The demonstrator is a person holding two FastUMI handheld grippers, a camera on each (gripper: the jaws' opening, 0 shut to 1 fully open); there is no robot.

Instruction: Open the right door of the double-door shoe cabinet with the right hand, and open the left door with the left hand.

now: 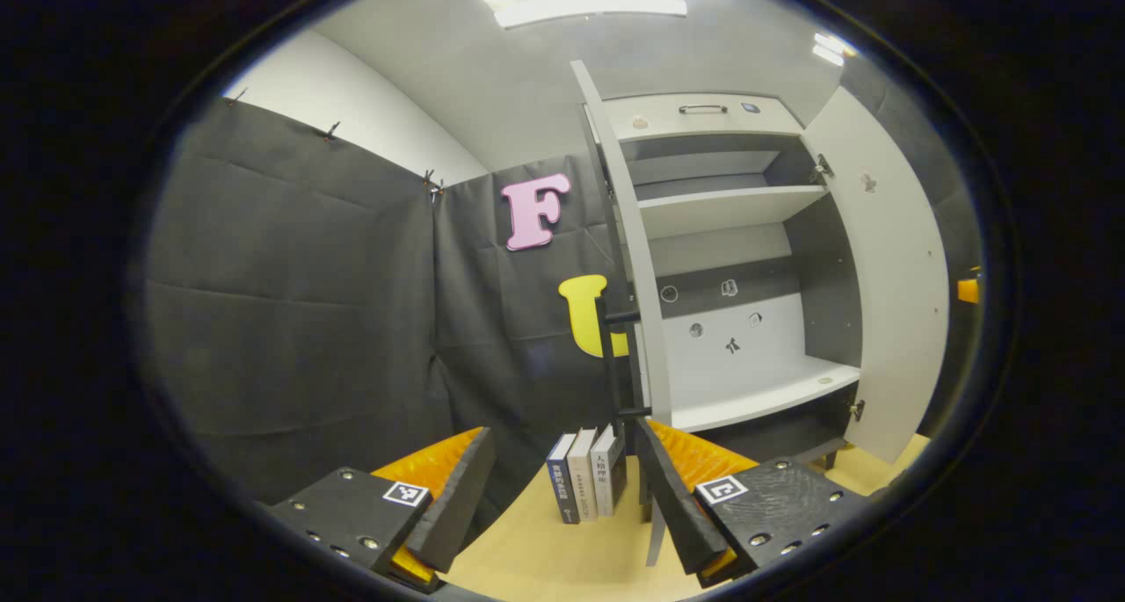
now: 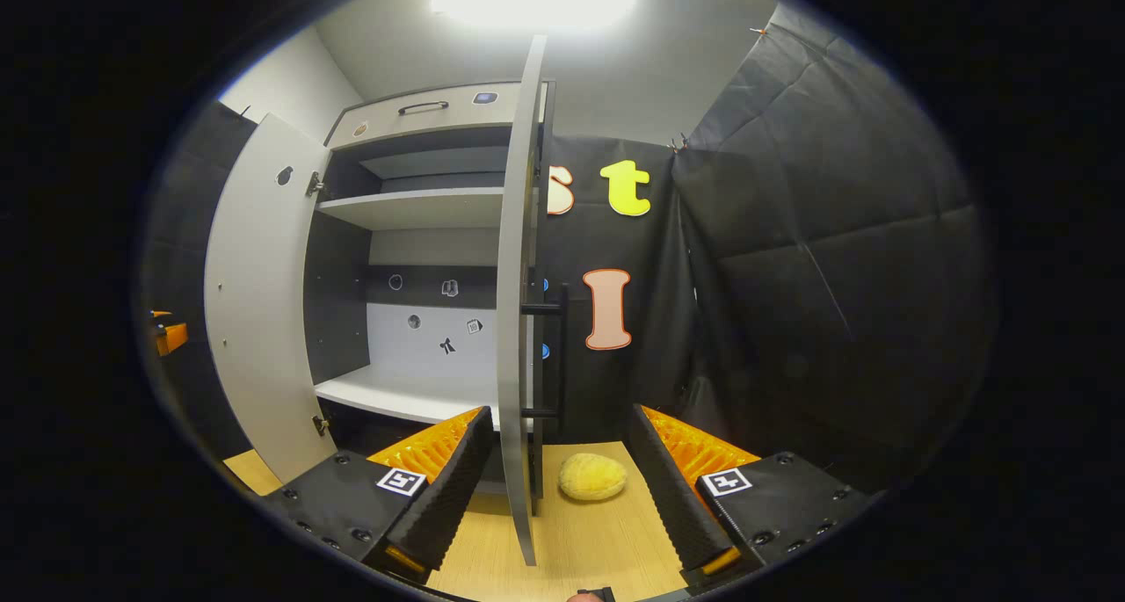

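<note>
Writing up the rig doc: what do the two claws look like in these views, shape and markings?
The left claw and the right claw match: each has two wedge-shaped fingers with ribbed inner faces, mounted on flat blocks studded with screws. Each block bears a small square black-and-white tag. No cables or sleeves are visible.

the shoe cabinet (image 1: 747,224) has pale grey-white doors and shelves, dark grey side walls and a dark band across its back panel. its door handle (image 2: 559,351) is black. three books (image 1: 587,475) stand with a navy, a white and a dark grey spine. the surface (image 2: 571,532) is light wood grain. a yellow sponge-like lump (image 2: 593,476) lies on it.
</note>
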